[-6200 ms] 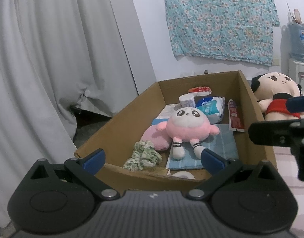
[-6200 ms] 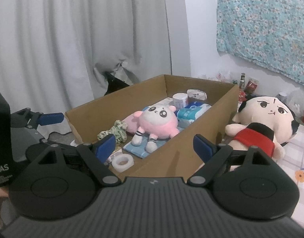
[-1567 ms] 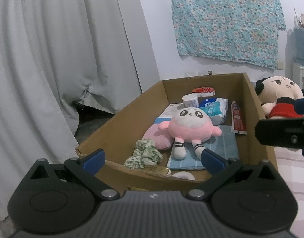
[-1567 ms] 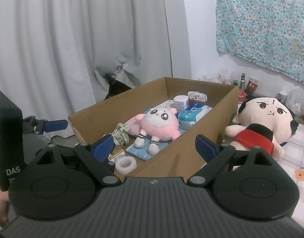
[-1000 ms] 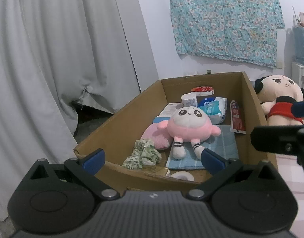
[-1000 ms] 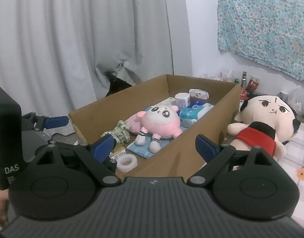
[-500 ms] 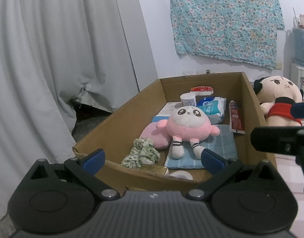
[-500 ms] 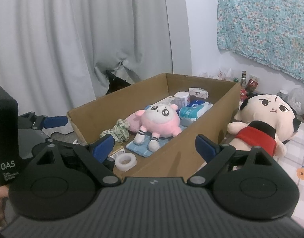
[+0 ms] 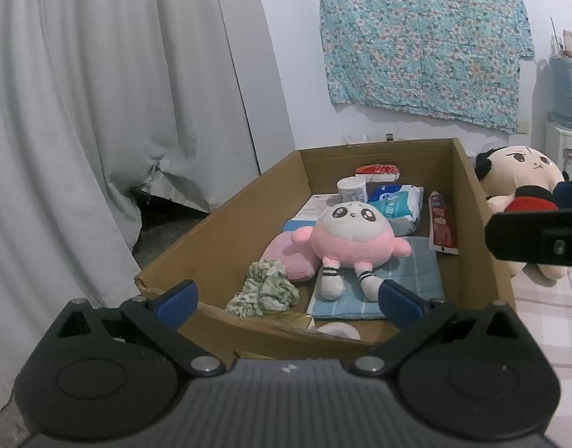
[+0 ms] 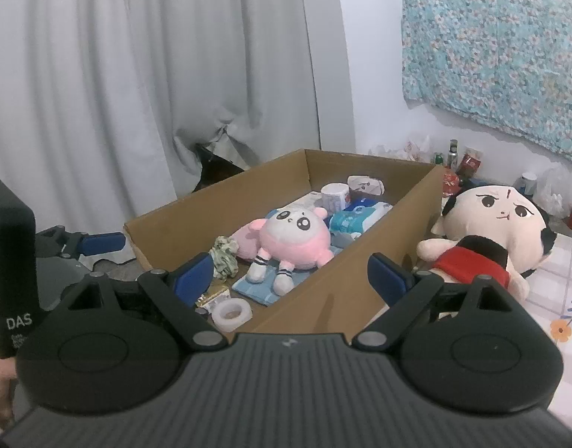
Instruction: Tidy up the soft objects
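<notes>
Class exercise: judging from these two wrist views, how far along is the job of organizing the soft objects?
Looks done: the pink plush, green scrunchie and blue cloth lie in the cardboard box. In hand: nothing; the left gripper and right gripper are both open and empty. Left: the big-headed doll lies outside the box.

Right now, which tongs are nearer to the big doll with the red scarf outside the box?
Right. The right tongs hang open with the big doll just beyond their right finger. The left tongs face into the cardboard box, whose wall separates them from the doll.
</notes>
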The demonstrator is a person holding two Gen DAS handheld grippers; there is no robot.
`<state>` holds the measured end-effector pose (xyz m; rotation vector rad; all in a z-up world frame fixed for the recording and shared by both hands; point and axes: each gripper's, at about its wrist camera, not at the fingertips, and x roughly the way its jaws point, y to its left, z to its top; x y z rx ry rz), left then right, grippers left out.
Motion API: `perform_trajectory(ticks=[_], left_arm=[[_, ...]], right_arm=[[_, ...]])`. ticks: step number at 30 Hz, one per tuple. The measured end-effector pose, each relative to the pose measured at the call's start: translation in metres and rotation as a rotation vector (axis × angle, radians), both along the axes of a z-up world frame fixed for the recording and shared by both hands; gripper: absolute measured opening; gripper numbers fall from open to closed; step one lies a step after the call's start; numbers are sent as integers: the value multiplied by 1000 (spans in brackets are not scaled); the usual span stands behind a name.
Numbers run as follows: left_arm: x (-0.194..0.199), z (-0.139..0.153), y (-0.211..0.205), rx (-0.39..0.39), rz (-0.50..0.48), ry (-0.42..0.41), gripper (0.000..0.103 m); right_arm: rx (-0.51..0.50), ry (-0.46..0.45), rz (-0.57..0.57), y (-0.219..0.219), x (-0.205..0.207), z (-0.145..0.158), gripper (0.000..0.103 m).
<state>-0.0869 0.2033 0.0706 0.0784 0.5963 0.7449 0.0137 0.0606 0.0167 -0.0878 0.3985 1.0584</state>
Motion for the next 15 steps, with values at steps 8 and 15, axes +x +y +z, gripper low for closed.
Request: perform_trajectory(ticks=[8, 15], left_arm=[[2, 0, 0, 0, -4, 14, 103], [0, 0, -2, 17, 1, 11, 103]], right_arm=[[2, -12, 0, -2, -3, 4, 90], [2, -11, 3, -2, -3, 4, 90]])
